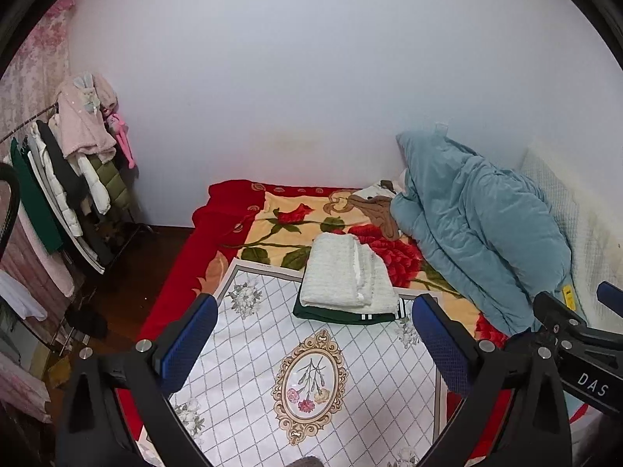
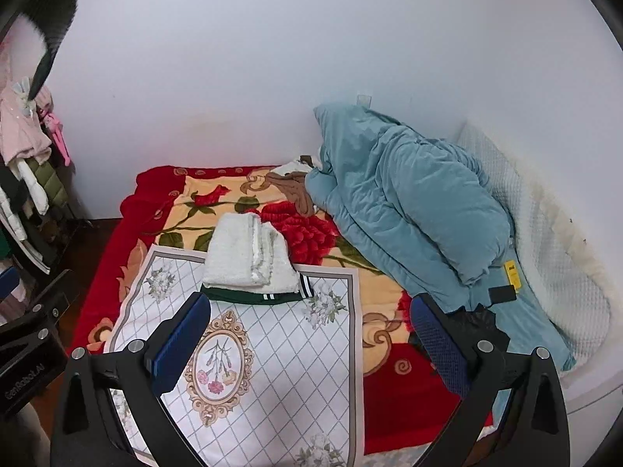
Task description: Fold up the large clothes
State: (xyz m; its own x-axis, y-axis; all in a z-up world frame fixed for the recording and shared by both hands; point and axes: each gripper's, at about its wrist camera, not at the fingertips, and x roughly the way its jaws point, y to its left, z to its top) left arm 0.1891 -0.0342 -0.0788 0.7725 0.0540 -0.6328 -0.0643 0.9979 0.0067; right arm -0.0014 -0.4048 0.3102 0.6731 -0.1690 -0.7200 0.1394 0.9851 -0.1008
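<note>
Both views look down across a bed (image 1: 218, 241) covered by a red floral blanket (image 1: 280, 218), with a white diamond-patterned cloth (image 1: 350, 381) spread over its near part. In the left wrist view, the left gripper (image 1: 315, 346) fills the lower frame, its blue-padded fingers (image 1: 190, 334) spread wide with nothing between them, hovering above the patterned cloth. In the right wrist view the right gripper (image 2: 311, 344) is likewise wide apart and empty, low in the frame over the same cloth.

A folded white knit garment (image 1: 346, 276) sits near the centre of the frame, stacked on a folded dark green garment (image 1: 338, 316) with white stripes; the pile rests on the far edge of the patterned cloth. To the right of the frame a bunched teal quilt (image 1: 475, 225) lies against the wall, with a brown item (image 1: 375, 212) just left of it. At the left edge of the left wrist view, a clothes rack (image 1: 74, 163) holds hanging coats and a pink fleece top.
</note>
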